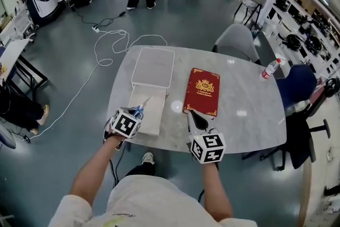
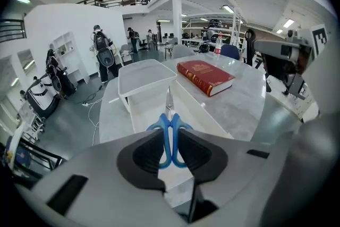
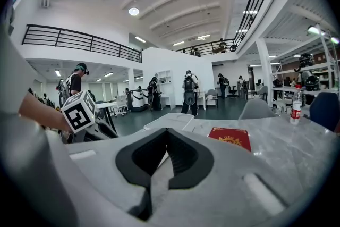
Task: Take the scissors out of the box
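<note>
The blue-handled scissors [image 2: 170, 138] are clamped by their handles in my left gripper [image 2: 170, 152], with the blades pointing away from me. In the head view the scissors [image 1: 143, 105] hang over the open white box [image 1: 157, 124], near the table's front left, held by the left gripper [image 1: 136, 113]. The box's lid [image 1: 153, 67] lies flat behind it. My right gripper [image 1: 197, 120] is shut and holds nothing, just in front of the red book's near edge. In the right gripper view its jaws [image 3: 166, 138] are closed together.
A red hardcover book [image 1: 202, 91] lies at the middle of the marble table [image 1: 244, 109]. A water bottle [image 1: 269, 68] stands at the table's right edge. A grey chair [image 1: 237, 40] and a blue chair [image 1: 297, 85] stand beyond. A white cable [image 1: 109, 40] runs over the floor.
</note>
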